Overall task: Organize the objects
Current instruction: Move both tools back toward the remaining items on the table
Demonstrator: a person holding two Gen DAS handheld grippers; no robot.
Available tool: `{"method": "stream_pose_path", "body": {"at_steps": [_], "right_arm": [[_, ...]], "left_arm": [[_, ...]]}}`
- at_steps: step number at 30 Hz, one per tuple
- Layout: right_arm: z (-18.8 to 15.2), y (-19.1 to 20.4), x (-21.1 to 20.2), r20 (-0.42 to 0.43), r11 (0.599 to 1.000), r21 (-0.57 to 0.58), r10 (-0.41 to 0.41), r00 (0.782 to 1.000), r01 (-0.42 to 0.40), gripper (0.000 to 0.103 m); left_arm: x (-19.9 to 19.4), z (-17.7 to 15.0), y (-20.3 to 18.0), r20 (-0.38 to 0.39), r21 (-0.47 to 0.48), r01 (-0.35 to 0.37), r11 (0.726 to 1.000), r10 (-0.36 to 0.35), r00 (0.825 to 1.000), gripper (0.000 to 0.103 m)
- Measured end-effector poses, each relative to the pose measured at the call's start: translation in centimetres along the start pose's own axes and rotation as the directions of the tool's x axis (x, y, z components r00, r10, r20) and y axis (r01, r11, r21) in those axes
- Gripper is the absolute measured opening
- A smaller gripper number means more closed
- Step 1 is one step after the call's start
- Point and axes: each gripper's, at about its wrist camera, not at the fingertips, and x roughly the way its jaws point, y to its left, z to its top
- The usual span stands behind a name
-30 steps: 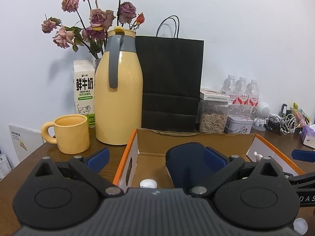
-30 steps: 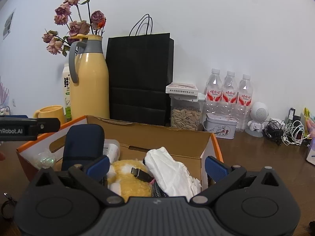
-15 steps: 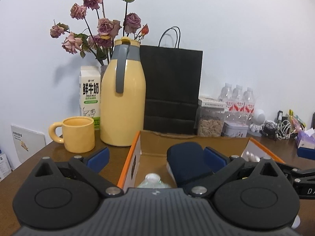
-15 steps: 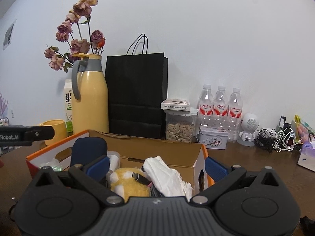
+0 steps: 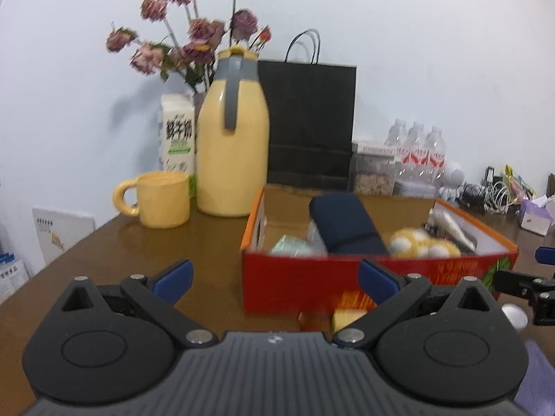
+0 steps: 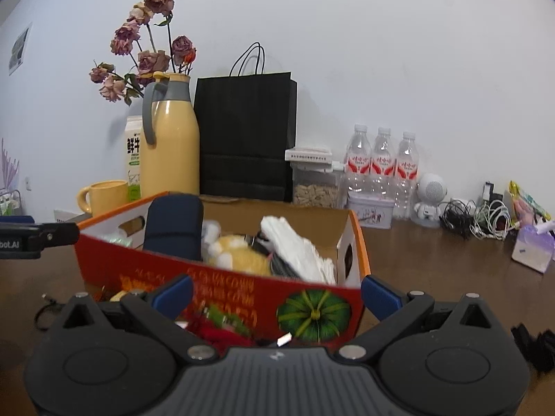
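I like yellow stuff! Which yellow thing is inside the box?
The fluffy yellow plush toy. It lies in the box beside the white cloth. The yellow mug and jug stand outside, behind it.

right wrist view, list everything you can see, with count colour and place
box: 1, red-orange, table centre
roll: 1, navy, in box, left
plush: 1, yellow-white, in box, middle
cloth: 1, white, in box, right
flask: 1, yellow, behind box
mug: 1, yellow, left of flask
milk carton: 1, white, behind mug
roses: one bunch, dried pink, behind flask
bag: 1, black, by wall
bottles: 3, clear, right of bag
cables: tangle, right
right claw: open, empty
left claw: open, empty
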Motion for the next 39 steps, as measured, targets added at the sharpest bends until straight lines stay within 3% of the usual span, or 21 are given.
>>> {"method": "stream_pose_path", "body": {"at_steps": [7, 15, 18, 21, 23, 31, 34, 36, 38, 39], "right_arm": [[-1.6, 1.3, -1.9, -0.057, 0.999, -0.029, 0.022, 0.998, -0.024, 0.103], [-3.3, 1.3, -5.3, -0.132, 0.991, 0.085, 0.112, 0.985, -0.102, 0.103], [-4.5, 2.3, -5.0, -0.220, 0.994, 0.042, 0.112, 0.969, -0.105, 0.103], [-4.3, 2.9, -5.0, -0.246, 0.991, 0.027, 0.131, 0.961, -0.128, 0.103], [-4.5, 3.5, -4.1, -0.306, 0.990, 0.008, 0.138, 0.942, -0.142, 0.103], [-4.5, 3.4, -3.8, -0.316, 0.985, 0.023, 0.172, 0.933, -0.174, 0.102], [-4.5, 3.5, -4.1, -0.300, 0.981, 0.015, 0.187, 0.936, -0.191, 0.090], [-4.6, 3.7, -4.3, -0.285, 0.984, -0.001, 0.169, 0.944, -0.177, 0.077], [-4.6, 3.8, -4.6, -0.265, 0.985, -0.009, 0.165, 0.950, -0.174, 0.058], [-4.6, 3.8, -4.7, -0.259, 0.984, -0.009, 0.168, 0.951, -0.176, 0.053]], "left_arm": [[-2.3, -1.6, 0.9, -0.038, 0.002, -0.002, 1.000, 0.002, 0.999, 0.103], [-4.6, -2.7, 1.9, -0.114, -0.017, 0.043, 0.999, -0.044, 0.993, 0.103], [-5.1, -3.3, 1.8, -0.131, 0.012, 0.042, 0.999, -0.041, 0.991, 0.103], [-5.4, -3.6, 1.6, -0.147, 0.039, 0.054, 0.998, -0.048, 0.988, 0.103], [-5.5, -4.0, 1.4, -0.161, 0.057, 0.061, 0.997, -0.051, 0.986, 0.103], [-5.9, -4.6, 1.3, -0.177, 0.064, 0.077, 0.995, -0.065, 0.982, 0.103], [-5.8, -4.6, 1.5, -0.185, 0.056, 0.078, 0.995, -0.066, 0.981, 0.103], [-5.8, -4.6, 1.5, -0.186, 0.053, 0.082, 0.995, -0.071, 0.980, 0.103], [-5.7, -4.6, 1.5, -0.191, 0.053, 0.082, 0.995, -0.071, 0.979, 0.103], [-5.6, -4.6, 1.5, -0.193, 0.053, 0.082, 0.995, -0.070, 0.979, 0.103]]}}
